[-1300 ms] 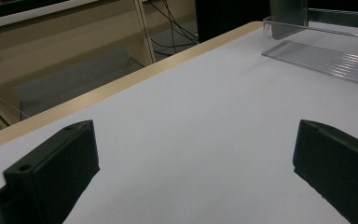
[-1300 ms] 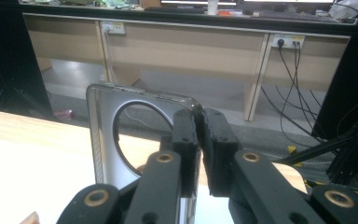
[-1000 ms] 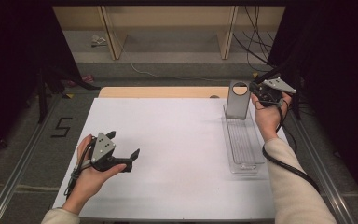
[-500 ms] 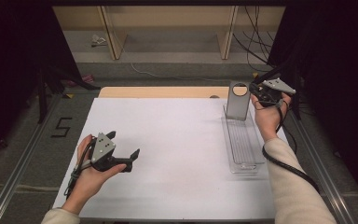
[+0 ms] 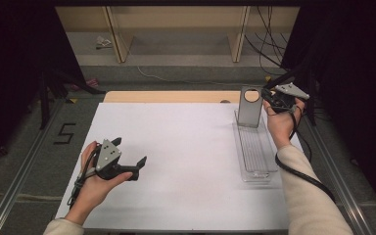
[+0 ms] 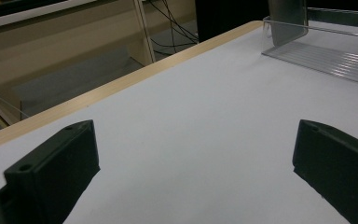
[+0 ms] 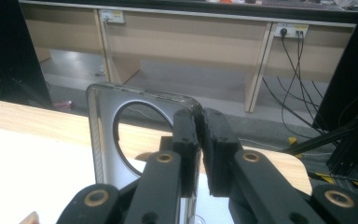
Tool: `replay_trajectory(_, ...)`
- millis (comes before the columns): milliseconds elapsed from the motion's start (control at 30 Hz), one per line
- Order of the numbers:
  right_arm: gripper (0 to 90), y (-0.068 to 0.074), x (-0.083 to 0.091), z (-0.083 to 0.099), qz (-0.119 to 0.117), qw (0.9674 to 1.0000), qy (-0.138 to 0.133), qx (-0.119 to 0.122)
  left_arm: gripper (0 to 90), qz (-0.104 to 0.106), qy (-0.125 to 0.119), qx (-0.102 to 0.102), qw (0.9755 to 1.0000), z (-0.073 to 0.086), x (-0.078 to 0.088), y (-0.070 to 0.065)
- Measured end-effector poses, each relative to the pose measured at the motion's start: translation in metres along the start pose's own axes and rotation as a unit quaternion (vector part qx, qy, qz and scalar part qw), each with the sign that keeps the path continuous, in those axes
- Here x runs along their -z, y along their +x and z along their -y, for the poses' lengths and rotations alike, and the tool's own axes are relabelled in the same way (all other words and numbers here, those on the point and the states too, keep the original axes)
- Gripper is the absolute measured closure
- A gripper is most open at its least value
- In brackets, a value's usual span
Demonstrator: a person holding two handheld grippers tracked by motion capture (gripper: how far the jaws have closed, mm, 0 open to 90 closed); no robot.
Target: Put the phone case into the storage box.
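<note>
The right gripper (image 7: 199, 140) is clenching the plate (image 7: 103, 135), grey metal with a round hole, standing upper right. The left gripper (image 6: 193, 163) is gaping, holding nothing.

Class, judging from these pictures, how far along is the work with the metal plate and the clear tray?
Done: the right gripper has clamped the upright metal plate by its top edge, at the far end of the clear tray. In hand: that grip. Left: moving the plate; the left gripper waits open above the table.
</note>
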State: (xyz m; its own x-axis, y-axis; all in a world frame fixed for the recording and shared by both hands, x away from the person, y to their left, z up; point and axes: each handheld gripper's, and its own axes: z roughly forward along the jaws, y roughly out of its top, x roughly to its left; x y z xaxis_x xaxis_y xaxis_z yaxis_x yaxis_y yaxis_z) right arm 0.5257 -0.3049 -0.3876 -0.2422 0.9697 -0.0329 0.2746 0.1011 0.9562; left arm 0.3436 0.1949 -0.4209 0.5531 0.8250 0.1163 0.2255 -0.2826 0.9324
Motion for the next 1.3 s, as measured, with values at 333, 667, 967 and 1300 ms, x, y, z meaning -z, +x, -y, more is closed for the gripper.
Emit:
replay_trajectory(333, 84.8, -0.0007, -0.0016, 0.0019, 0.000, 1.0000, 0.004, 0.000, 0.0, 0.000, 0.000, 0.000, 1.0000, -0.0001, 0.0001, 0.0002)
replay_trajectory(667, 84.8, -0.0008, -0.0028, 0.0030, -0.005, 0.9999, 0.009, -0.001, 0.0, 0.000, 0.000, 0.000, 1.0000, 0.0001, 0.0000, 0.0002)
replay_trajectory(967, 84.8, -0.0004, -0.0038, 0.0037, -0.007, 0.9999, 0.011, 0.000, 0.0, -0.001, 0.000, 0.000, 1.0000, 0.0001, 0.0001, 0.0003)
replay_trajectory(1300, 84.6, -0.0001, -0.0063, 0.0067, -0.009, 0.9999, 0.013, 0.005, 0.0, -0.001, 0.000, 0.000, 1.0000, 0.0000, 0.0003, 0.0005)
